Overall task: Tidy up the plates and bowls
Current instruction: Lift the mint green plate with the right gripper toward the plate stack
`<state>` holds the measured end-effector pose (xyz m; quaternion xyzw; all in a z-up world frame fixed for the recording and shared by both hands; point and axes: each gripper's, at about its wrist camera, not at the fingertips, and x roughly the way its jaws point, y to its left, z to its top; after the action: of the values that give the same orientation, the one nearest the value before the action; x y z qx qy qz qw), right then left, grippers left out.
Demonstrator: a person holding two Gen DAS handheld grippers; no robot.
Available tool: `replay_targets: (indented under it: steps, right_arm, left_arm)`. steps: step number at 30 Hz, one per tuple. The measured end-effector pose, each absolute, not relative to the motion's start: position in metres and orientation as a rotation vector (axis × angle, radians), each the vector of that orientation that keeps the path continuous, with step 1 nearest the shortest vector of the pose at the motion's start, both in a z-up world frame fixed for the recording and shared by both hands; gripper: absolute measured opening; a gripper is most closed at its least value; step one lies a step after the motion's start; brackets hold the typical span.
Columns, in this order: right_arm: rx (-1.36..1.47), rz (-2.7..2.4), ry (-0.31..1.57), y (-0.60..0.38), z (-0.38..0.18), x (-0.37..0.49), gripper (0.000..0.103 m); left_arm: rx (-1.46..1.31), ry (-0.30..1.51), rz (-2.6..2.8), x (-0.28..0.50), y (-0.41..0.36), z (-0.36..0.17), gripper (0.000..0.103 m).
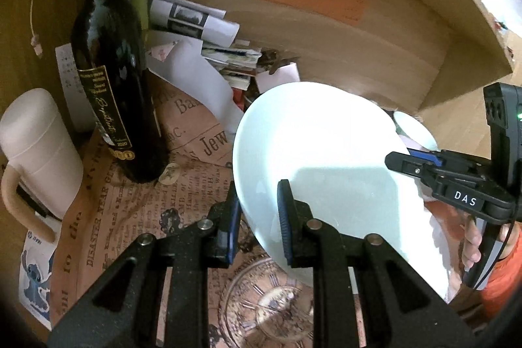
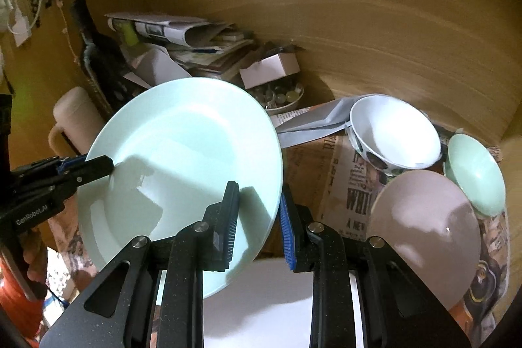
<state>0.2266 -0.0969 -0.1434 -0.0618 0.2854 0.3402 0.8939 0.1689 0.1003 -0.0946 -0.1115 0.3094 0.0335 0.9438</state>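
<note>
A pale green plate is held tilted above the newspaper-covered shelf. My left gripper has one finger on each side of its left rim. My right gripper has its jaws around the plate's right rim, and shows in the left wrist view. The left gripper shows in the right wrist view at the plate's left edge. A white patterned bowl, a small green bowl and a pinkish plate sit at the right. A white plate lies below the right gripper.
A dark wine bottle and a cream mug stand at the left. Stacked papers and a small dish of bottles sit at the back. The wooden back wall carries coloured notes.
</note>
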Motion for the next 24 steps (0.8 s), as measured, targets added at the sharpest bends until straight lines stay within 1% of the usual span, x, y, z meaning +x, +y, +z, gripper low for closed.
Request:
replay_targets:
  steps: [12, 24]
  right_arm:
    - [-0.1, 0.698, 0.542, -0.128, -0.142, 0.192, 0.022]
    - [-0.039, 0.677, 0.524, -0.16, -0.153, 0.173, 0.022]
  left_arm:
    - [-0.24, 0.595, 0.032, 0.141, 0.076, -0.089, 0.021]
    - [-0.231, 0.592, -0.023, 0.129, 0.05, -0.095, 0.021]
